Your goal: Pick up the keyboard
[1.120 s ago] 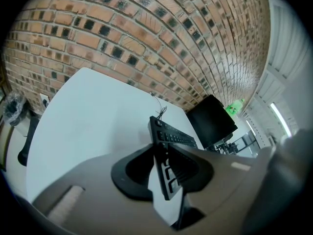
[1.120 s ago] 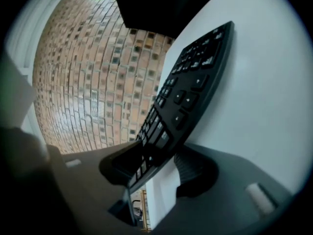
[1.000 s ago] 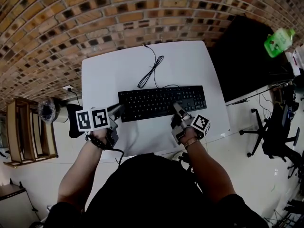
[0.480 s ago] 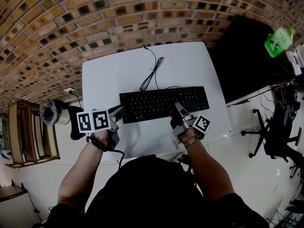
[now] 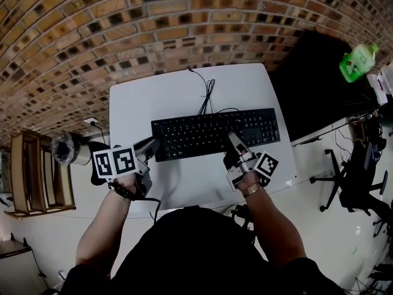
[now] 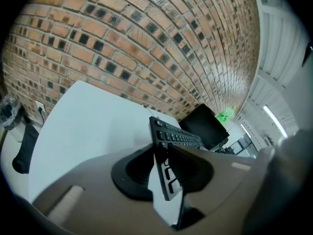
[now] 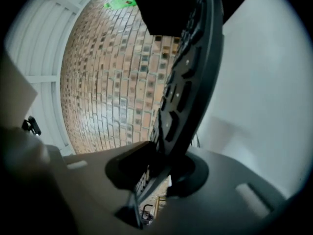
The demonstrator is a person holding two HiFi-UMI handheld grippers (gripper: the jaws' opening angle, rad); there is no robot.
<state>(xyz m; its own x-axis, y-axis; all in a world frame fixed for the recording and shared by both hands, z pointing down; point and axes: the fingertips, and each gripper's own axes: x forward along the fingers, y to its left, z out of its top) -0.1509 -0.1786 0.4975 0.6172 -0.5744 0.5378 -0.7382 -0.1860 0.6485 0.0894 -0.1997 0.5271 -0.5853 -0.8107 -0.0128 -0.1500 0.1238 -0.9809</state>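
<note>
Brick wall, head view: rough red-brown brick wall [image 5: 123, 29] backs a smooth white table [image 5: 184, 97] with rounded corners.
Keyboard, head view: the black keyboard [image 5: 209, 131] lies crosswise over the table's middle. It is a long, flat slab of hard plastic with rows of low keys. Whether it has cleared the tabletop cannot be told from above.
Grips, head view: your left gripper [image 5: 150, 145] meets the keyboard's left end. Your right gripper [image 5: 233, 141] meets the near edge right of centre.
Cable, head view: a thin black cable [image 5: 206, 97] lies looped behind the keyboard and runs toward the far edge. If you lift beyond its slack, expect it to tug the keyboard and twist it in the pads.
Left gripper view: the jaws are clamped on the keyboard's [image 6: 168, 133] end, with its thin edge between dark ribbed pads. The bite looks shallow. Smooth plastic held that near a corner could slide out if you tilt that end down.
Right gripper view: the jaws are closing with the keyboard's [image 7: 188, 82] near edge between them, and the pads appear to press on both faces. The slab runs steeply up the frame, with the white table beside it.
Hazard, both grips: the slab is long and thin and is held at two edge points only. If you raise your hands unevenly, it may flex or pivot, and the end with the weaker hold could drop back onto the table.
</note>
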